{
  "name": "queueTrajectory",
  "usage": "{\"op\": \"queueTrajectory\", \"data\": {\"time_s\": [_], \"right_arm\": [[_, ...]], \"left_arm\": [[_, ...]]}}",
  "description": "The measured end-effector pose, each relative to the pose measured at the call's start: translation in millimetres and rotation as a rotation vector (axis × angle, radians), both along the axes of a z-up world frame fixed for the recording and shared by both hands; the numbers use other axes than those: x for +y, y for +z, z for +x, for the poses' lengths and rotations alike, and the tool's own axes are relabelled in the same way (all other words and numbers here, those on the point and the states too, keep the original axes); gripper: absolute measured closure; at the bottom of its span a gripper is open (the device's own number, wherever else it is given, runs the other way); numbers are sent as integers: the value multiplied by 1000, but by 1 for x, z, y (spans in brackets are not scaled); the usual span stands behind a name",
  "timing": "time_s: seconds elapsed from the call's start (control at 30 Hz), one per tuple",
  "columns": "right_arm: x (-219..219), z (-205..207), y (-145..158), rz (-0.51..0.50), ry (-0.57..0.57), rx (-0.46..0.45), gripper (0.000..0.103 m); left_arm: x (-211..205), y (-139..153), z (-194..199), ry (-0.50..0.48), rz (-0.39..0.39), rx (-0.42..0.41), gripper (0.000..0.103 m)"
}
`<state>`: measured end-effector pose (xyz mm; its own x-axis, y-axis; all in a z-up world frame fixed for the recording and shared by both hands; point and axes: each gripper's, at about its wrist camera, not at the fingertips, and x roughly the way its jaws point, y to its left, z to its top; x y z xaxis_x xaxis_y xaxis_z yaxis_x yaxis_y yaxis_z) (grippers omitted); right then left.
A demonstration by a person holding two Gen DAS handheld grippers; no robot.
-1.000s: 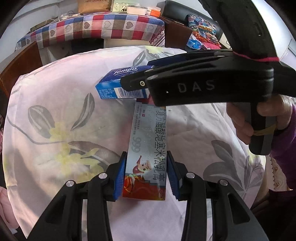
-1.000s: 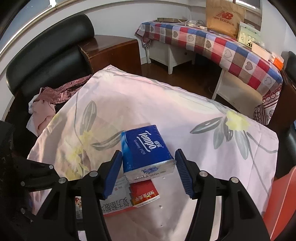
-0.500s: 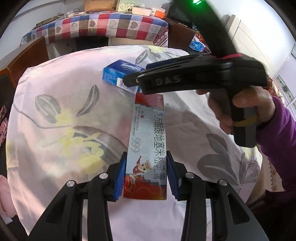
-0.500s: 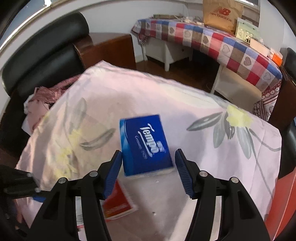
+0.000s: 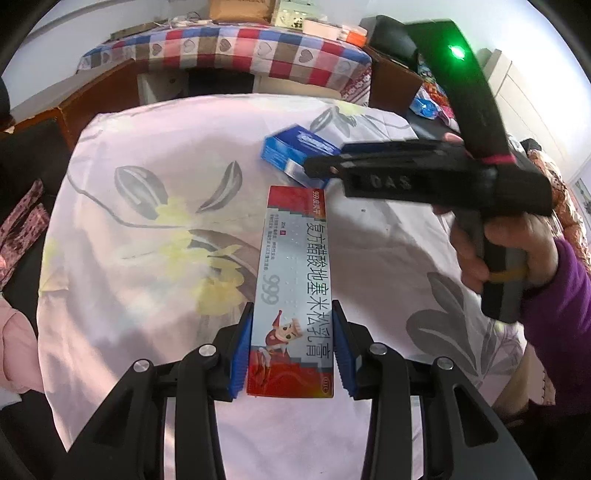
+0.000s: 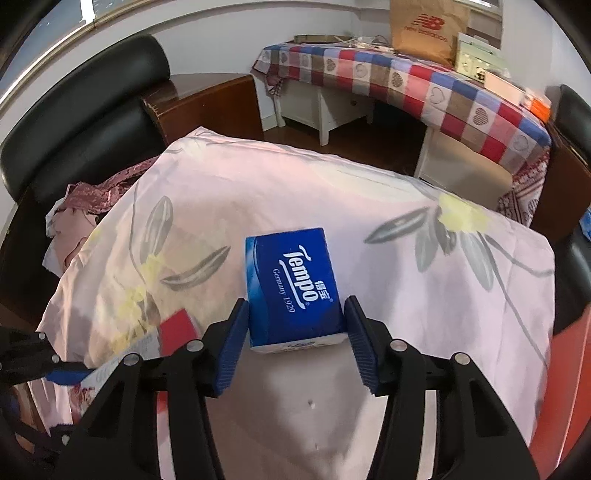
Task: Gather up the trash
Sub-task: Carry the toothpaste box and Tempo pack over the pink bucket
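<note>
My left gripper [image 5: 292, 347] is shut on a long red and pale blue "999" ointment box [image 5: 293, 284], held above the floral tablecloth [image 5: 147, 258]. My right gripper [image 6: 295, 339] is closed around the near end of a blue Tempo tissue pack [image 6: 293, 288], blue pads against both sides. In the left wrist view the right gripper's black body crosses the upper right and the tissue pack [image 5: 295, 147] sticks out past its tip. The ointment box's red end [image 6: 177, 326] shows at the lower left of the right wrist view.
A checkered-cloth table [image 6: 424, 77] with a brown paper bag [image 6: 424, 29] and boxes stands behind. A black chair [image 6: 74, 110] with pink clothes [image 6: 70, 221] is on the left. Something orange-red [image 6: 569, 369] is at the right edge.
Both grippers have risen and drawn apart, each carrying its item. The tissue pack has come off the ointment box and the cloth looks farther below. The right gripper's jaws have closed on the pack.
</note>
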<state>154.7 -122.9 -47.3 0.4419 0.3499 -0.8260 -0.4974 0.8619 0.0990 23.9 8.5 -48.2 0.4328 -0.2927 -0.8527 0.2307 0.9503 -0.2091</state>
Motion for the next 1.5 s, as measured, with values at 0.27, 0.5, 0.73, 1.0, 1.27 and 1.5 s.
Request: {"op": "queueTrajectory", "data": {"time_s": [0.27, 0.5, 0.73, 1.0, 1.27, 1.5], "right_arm": [[-42, -29, 13, 65, -112, -11, 50], [-85, -54, 26, 111, -220, -33, 50], [-120, -73, 36, 138, -296, -74, 50], [-142, -82, 33, 110, -308, -45, 56], [-138, -92, 19, 57, -267, 3, 49], [-111, -90, 2, 24, -215, 54, 42]], "left_arm": [[-17, 9, 6, 60, 35, -37, 64], [-39, 16, 19, 101, 44, -66, 64], [-75, 26, 34, 90, 53, -105, 64], [-107, 34, 39, 48, 59, -137, 64], [-97, 27, 36, 58, 41, -115, 64], [-84, 25, 31, 61, 19, -111, 64]]}}
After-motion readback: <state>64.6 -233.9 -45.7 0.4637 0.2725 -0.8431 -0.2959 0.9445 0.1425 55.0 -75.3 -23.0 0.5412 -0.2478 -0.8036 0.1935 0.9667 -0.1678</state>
